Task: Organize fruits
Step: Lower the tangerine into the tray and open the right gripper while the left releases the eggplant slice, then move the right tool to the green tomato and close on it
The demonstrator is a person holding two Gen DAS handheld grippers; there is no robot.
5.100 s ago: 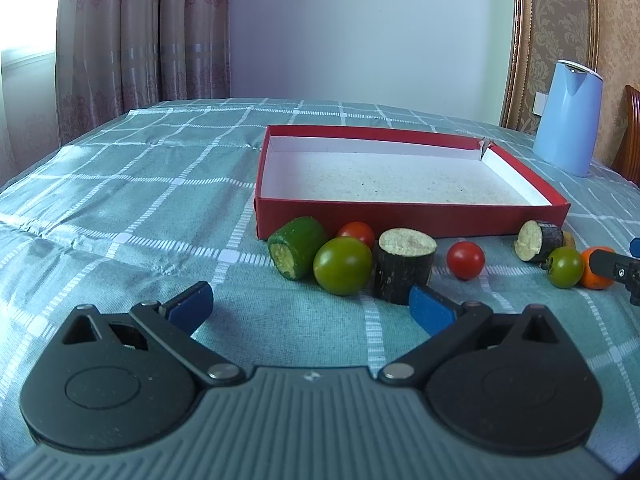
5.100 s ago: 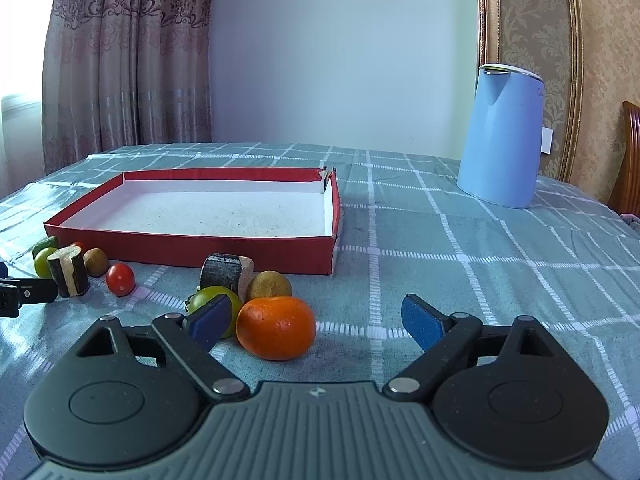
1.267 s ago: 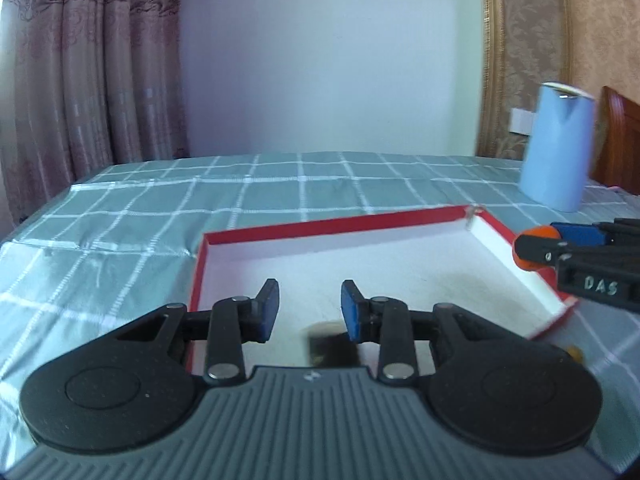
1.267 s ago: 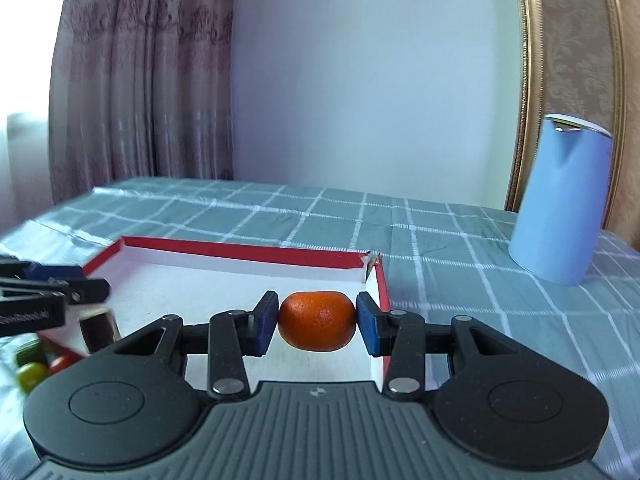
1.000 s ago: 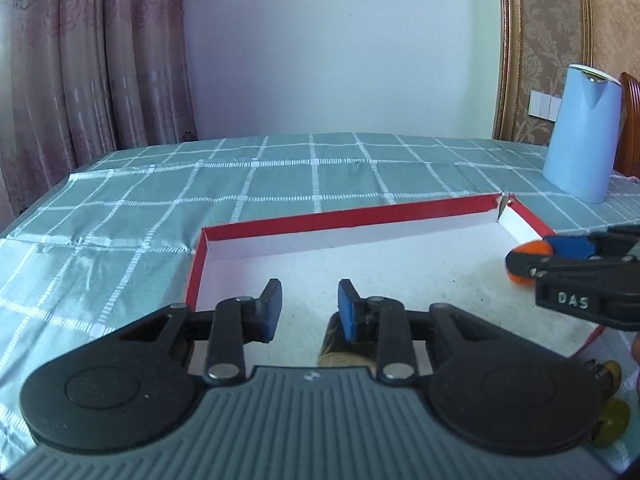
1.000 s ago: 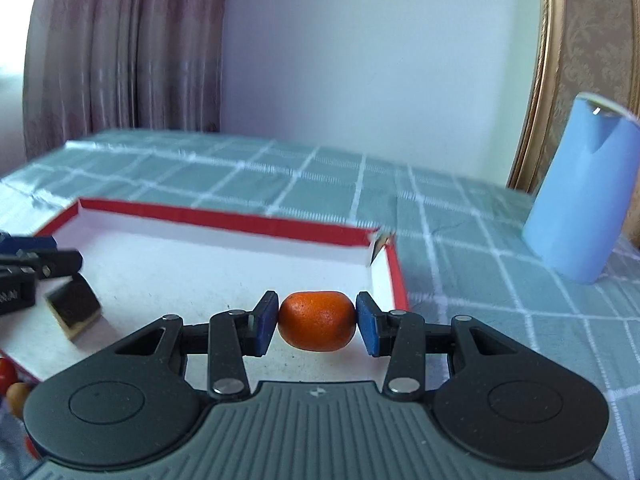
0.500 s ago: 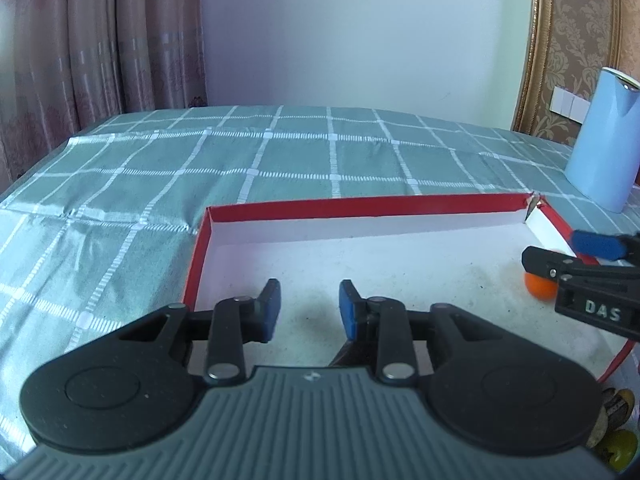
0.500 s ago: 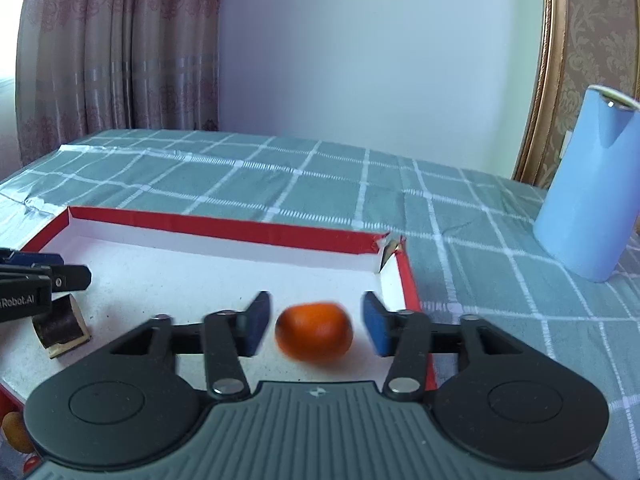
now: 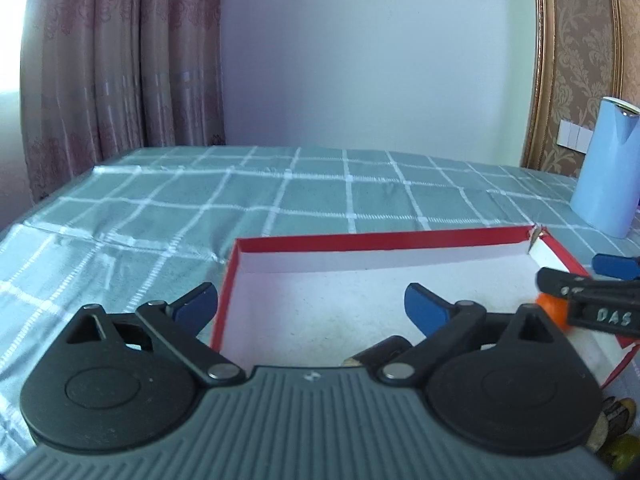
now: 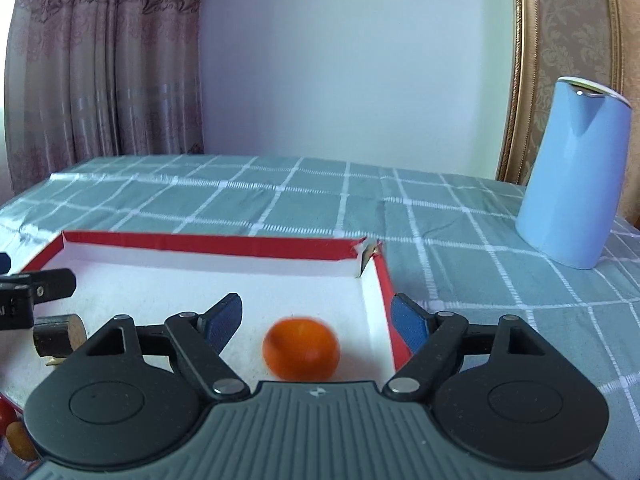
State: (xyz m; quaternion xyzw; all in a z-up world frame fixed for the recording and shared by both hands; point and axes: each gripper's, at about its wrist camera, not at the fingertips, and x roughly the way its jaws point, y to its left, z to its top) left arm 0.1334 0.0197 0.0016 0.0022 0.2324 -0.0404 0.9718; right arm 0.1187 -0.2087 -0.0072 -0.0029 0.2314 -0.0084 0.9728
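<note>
1. Orange fruit is sitting loose now: the right gripper [image 10: 316, 320], which was pinching the orange [image 10: 301, 349] a second ago, is spreading its jaws, and the fruit is lying between the blue pads, touching neither, slightly blurred.
2. The left gripper [image 9: 311, 303] is also opening; its pads were nearly together a second ago and are now standing wide apart with nothing between them. The dark piece it was carrying is peeking out just under its body in its own view [image 9: 376, 354].
3. The orange is looking round, smooth and bright, resting on the white floor of the box [image 10: 208, 245] near the right wall, by the torn far corner.
4. The dark piece [image 10: 60, 334] is looking like a short cylinder with dark skin and a tan cut face, lying on its side on the box floor toward the left, just below the left gripper's finger [image 10: 44, 282] in the right view.
5. The box is shallow, red outside, white inside, sitting on a green checked cloth [image 10: 280, 196]; only the orange and the dark piece are showing inside it.
6. Outside the box, small fruits are peeking in at the frame edges: red and brownish ones [image 10: 12, 428] at lower left of the right view, yellowish ones [image 9: 620, 446] at lower right of the left view.
7. A blue jug [image 10: 572, 176] is standing upright on the cloth, well apart from the box, to its right.
</note>
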